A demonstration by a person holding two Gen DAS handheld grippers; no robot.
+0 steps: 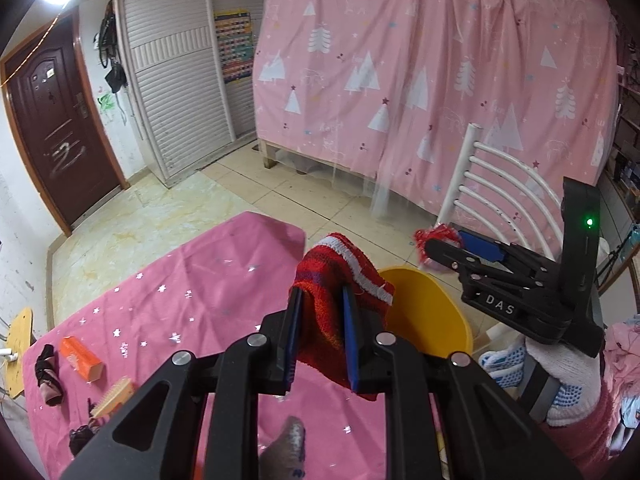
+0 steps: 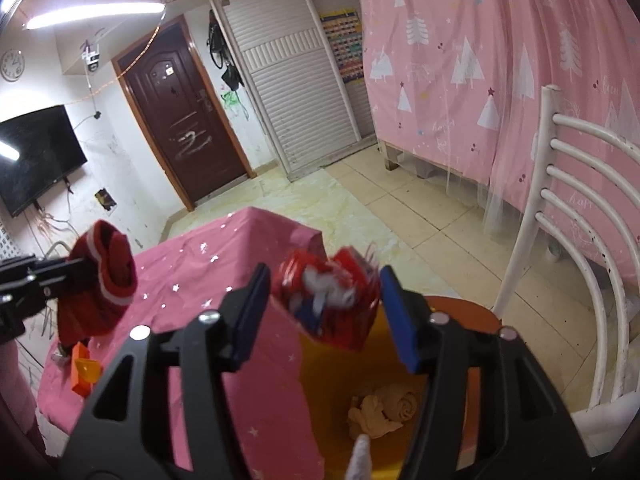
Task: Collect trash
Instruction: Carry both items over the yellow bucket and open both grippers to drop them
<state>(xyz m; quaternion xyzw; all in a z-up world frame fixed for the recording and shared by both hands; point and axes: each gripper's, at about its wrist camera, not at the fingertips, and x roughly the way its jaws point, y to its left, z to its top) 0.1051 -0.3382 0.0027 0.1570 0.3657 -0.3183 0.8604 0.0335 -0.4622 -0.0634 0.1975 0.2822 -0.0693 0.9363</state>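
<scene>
My left gripper (image 1: 320,300) is shut on a red knitted sock (image 1: 340,296) with a white band, held above the pink table near the yellow bin (image 1: 428,312); it also shows in the right wrist view (image 2: 100,280). My right gripper (image 2: 324,300) is open above the bin (image 2: 320,376). A red and white wrapper (image 2: 332,296), blurred, is between its spread fingers and appears to be falling. In the left wrist view the right gripper (image 1: 430,246) is over the bin with the red wrapper (image 1: 436,236) at its tip. Crumpled beige paper (image 2: 380,412) lies in the bin.
The table has a pink starred cloth (image 1: 180,300). On it lie an orange box (image 1: 80,358), a wooden brush (image 1: 114,398) and a dark rolled cloth (image 1: 48,374). A white metal chair (image 2: 580,260) stands right of the bin. A pink curtain (image 1: 440,80) hangs behind.
</scene>
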